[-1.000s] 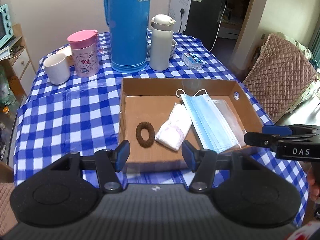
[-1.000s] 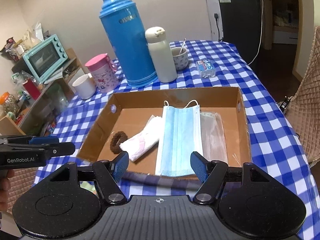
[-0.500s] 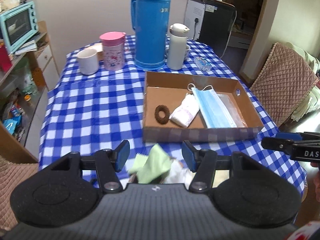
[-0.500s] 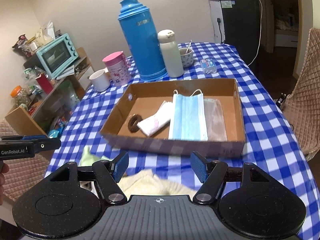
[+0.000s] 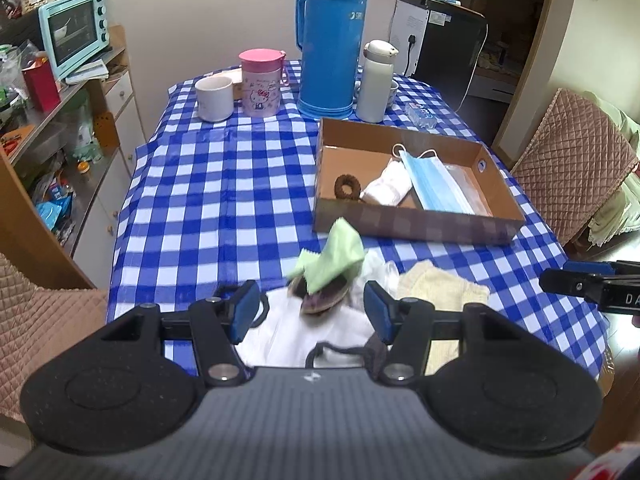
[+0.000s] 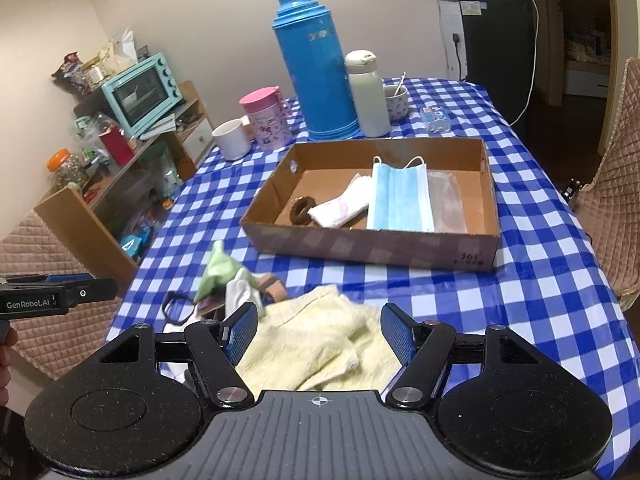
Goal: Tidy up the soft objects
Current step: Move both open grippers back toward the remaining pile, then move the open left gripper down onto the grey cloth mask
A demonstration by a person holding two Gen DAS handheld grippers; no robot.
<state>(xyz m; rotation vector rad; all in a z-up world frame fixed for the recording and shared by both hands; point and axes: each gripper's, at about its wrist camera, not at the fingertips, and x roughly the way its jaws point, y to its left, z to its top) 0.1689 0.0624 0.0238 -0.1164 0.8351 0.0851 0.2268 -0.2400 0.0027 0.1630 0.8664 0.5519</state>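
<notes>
1. Left hand-held gripper (image 5: 311,316): I see its jaws standing apart with nothing between the pads, hovering over the heap at the near table edge.
2. Right hand-held gripper (image 6: 319,334): jaws likewise apart and empty, poised above the yellow towel (image 6: 316,340).
3. Heap of soft objects, near edge of the table (image 5: 192,200): yellow towel at my 1 o'clock in the left view; a white cloth (image 5: 296,340) under the left gripper; a green cloth (image 5: 334,258) at 12 o'clock, draped over a dark, blurred item I cannot identify; a black loop (image 6: 176,308) at the heap's 9 o'clock side.
4. Cardboard box (image 6: 372,246), beyond the heap at 12 to 1 o'clock, open-topped. Contents, 9 to 3 o'clock: brown hair tie (image 6: 301,210), folded white cloth (image 6: 344,204) touching it, blue face mask (image 6: 398,200), clear plastic bag (image 6: 446,200).
5. Far end of table, behind the box: white mug (image 5: 214,98), pink lidded cup (image 5: 262,82), tall blue thermos (image 5: 330,40), white flask (image 5: 376,80), a small cup with a spoon (image 6: 396,102), a tissue packet (image 6: 436,118).
6. Off the table, at 9 to 10 o'clock: shelf with a teal toaster oven (image 5: 74,32).
</notes>
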